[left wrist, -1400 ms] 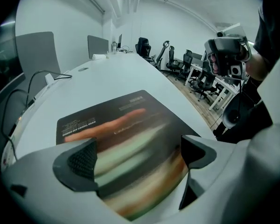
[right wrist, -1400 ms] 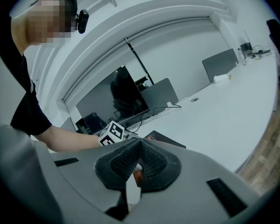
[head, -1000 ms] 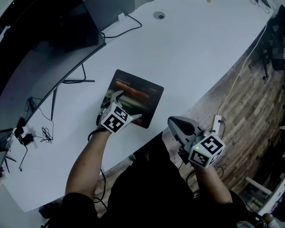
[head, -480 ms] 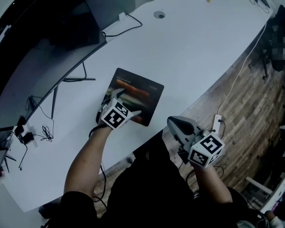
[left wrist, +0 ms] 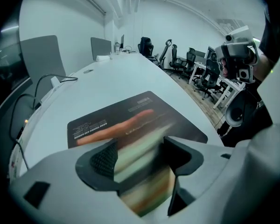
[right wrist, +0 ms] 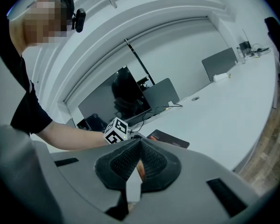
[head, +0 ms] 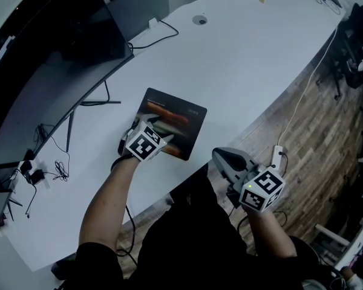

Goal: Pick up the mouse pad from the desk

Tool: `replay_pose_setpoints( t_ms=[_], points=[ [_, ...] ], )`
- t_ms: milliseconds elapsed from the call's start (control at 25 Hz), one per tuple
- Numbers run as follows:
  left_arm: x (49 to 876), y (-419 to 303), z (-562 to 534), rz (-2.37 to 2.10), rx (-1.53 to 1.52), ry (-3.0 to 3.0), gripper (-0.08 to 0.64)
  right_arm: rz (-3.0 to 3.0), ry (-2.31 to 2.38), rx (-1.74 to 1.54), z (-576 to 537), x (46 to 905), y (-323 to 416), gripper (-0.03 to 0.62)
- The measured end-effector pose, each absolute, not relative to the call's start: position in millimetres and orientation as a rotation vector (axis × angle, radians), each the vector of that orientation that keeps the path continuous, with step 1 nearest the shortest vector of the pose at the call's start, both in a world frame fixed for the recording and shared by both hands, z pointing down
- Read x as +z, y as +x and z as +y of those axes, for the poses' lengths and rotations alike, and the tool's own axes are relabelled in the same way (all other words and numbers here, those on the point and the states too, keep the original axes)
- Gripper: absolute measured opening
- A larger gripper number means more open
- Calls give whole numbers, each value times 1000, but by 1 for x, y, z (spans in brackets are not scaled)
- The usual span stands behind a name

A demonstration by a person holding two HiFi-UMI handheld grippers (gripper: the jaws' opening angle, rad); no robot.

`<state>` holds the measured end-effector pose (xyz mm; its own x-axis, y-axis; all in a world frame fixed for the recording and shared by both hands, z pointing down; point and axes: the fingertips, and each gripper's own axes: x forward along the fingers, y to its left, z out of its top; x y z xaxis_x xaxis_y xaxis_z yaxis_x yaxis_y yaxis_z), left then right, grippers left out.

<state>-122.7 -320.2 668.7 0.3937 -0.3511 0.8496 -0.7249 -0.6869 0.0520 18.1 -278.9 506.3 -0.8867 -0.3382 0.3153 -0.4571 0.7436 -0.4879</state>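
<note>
Black mouse pad (head: 172,124) on white desk (head: 248,59); our left gripper (left wrist: 140,155) half-apart, just closing, astride its near edge; right gripper (right wrist: 139,158) pinched together, empty.

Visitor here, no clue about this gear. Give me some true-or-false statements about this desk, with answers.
The mouse pad lies on the white desk. True.
The right gripper holds the mouse pad. False: it is shut on nothing, apart from the pad.
The left gripper is at the pad's near edge. True; its jaws have just been closing, the pad between them.
The mouse pad is plain white. False: it is dark with an orange streak.
</note>
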Motion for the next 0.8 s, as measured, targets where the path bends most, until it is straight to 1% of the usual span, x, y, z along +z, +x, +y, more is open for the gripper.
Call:
replay_pose_setpoints(
  t_ms=[40,200,400,560,800],
  points=[
    [669,-118,-316,-883,1227,2248,308,-2738,631,847,-279,506,18,3],
    [669,-100,-297,-676,1280,2296,455,-2733,634,851,-280,508,21,3],
    [678,-99,-296,-550,1445,2341,544,-2717,642,856,-282,513,25,3],
    [687,-101,-300,-433,1602,2360,588,-2711,650,861,-285,515,27,3],
    [691,-96,-303,-370,1524,2408,588,-2704,661,878,-291,521,28,3]
  ],
)
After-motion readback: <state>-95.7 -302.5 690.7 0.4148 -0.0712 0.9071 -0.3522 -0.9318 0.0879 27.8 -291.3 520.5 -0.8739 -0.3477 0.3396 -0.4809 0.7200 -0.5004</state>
